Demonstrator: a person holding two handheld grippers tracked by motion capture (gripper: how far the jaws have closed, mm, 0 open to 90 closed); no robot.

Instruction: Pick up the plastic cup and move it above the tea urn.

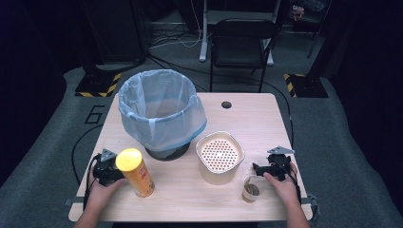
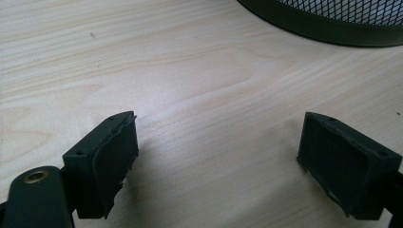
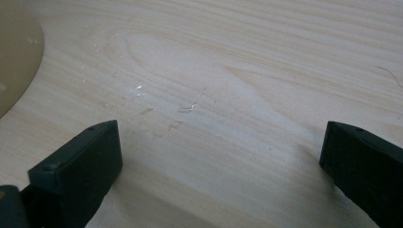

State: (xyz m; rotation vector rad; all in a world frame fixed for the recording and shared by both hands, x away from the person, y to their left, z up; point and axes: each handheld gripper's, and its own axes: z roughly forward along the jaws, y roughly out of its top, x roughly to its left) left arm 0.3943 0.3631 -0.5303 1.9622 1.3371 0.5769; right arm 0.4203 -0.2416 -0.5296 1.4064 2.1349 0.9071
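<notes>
My left gripper (image 1: pixel 109 170) rests at the table's front left, just left of a tall orange can with a yellow lid (image 1: pixel 135 173). In the left gripper view its jaws (image 2: pixel 216 135) stand open over bare wood, with nothing between them. My right gripper (image 1: pixel 261 167) lies at the front right, pointing left toward a beige perforated bowl (image 1: pixel 219 156). Its jaws (image 3: pixel 221 140) are open wide over bare table, and the bowl's edge (image 3: pixel 14 61) shows at the upper left. A clear cup with brown contents (image 1: pixel 251 189) stands just in front of the right gripper.
A black mesh bin lined with a pale plastic bag (image 1: pixel 161 111) stands at the back left of the wooden table (image 1: pixel 256 118); its base (image 2: pixel 328 23) is ahead of the left jaws. A black chair (image 1: pixel 240 45) stands on the floor beyond the table.
</notes>
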